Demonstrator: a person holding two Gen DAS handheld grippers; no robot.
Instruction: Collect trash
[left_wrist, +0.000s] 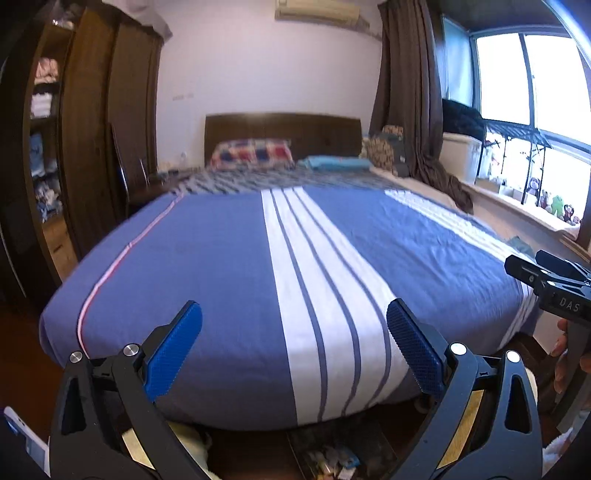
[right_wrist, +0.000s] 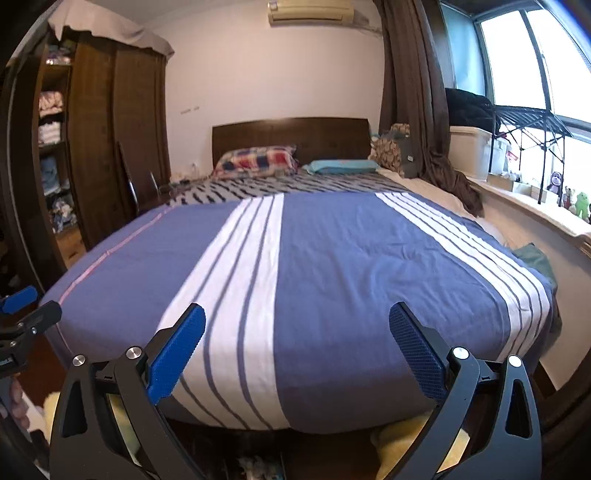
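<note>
Trash is hard for me to pick out: the only likely bits are small scraps and wrappers (left_wrist: 334, 459) on the dark floor at the bottom centre of the left wrist view, under the foot of the bed, and they are too blurred to identify; a similar pale clutter (right_wrist: 255, 466) shows at the bottom edge of the right wrist view. My left claw (left_wrist: 294, 347) hangs with its blue pads spread wide and nothing between them, low in the frame over the foot of the bed (left_wrist: 207, 266). My right claw (right_wrist: 297, 349) is likewise spread wide and empty, aimed at the same blue cover with its white stripes (right_wrist: 240, 280). In the left view I see the right claw's black body at the right edge, with a hand (left_wrist: 565, 354) gripping its handle. A checked pillow (right_wrist: 255, 160) and a teal pillow (right_wrist: 343, 166) lie in the upper middle against the headboard (right_wrist: 291, 134). A dark wardrobe (right_wrist: 110, 122) stands at upper left, brown curtains (right_wrist: 410, 92) and a window (right_wrist: 517, 55) at upper right, soft toys (right_wrist: 581, 205) on the sill
</note>
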